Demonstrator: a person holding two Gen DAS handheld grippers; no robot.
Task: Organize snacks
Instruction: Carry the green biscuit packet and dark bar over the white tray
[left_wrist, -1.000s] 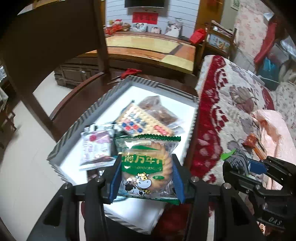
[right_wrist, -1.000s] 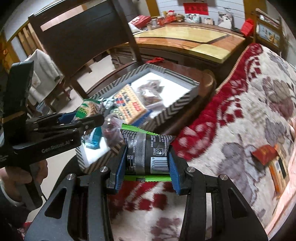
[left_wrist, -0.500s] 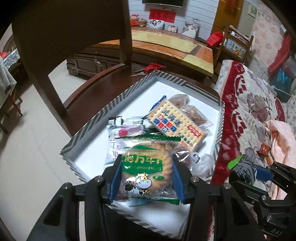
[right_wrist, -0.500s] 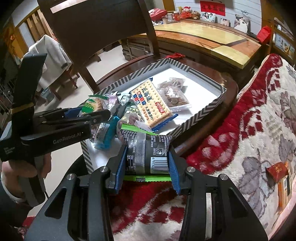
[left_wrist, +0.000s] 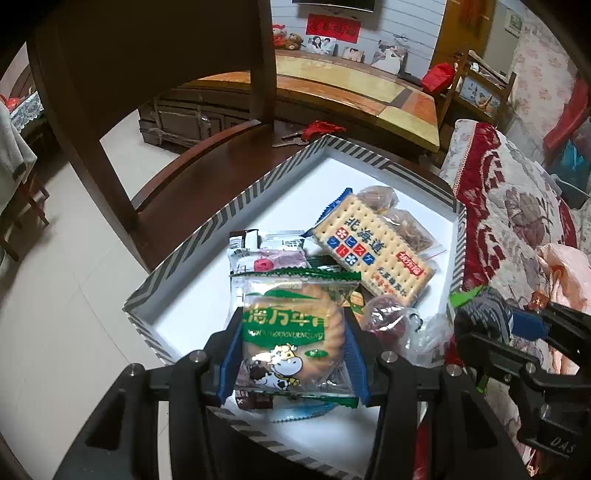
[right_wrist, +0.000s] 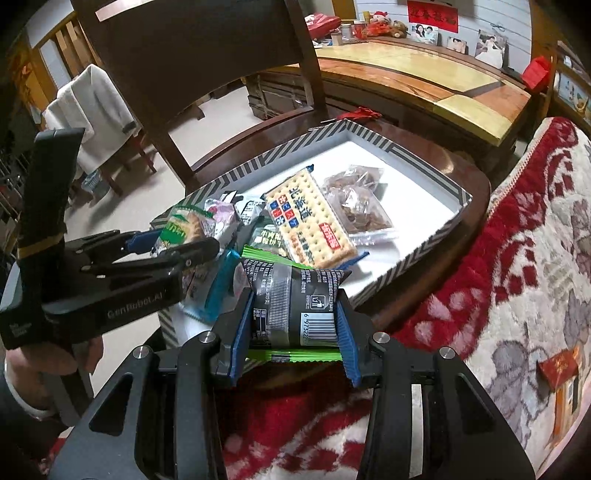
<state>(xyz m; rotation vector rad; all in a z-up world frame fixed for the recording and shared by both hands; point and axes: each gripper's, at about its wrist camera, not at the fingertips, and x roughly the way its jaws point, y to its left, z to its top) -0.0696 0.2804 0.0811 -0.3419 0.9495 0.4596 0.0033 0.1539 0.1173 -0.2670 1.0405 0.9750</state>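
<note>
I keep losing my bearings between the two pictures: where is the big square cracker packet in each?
Left wrist view: cracker packet right of centre, inside the striped box.
Right wrist view: cracker packet at centre, in the same box.
Shared landmark: the clear bag of brown snacks beside it.

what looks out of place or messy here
The snacks sit heaped at the near end of the striped box, overlapping, its far half bare. One red packet lies stray on the floral blanket, outside the box.

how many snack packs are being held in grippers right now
2: a round biscuit pack in the left gripper over the striped box, and a black pack in the right gripper.
</note>
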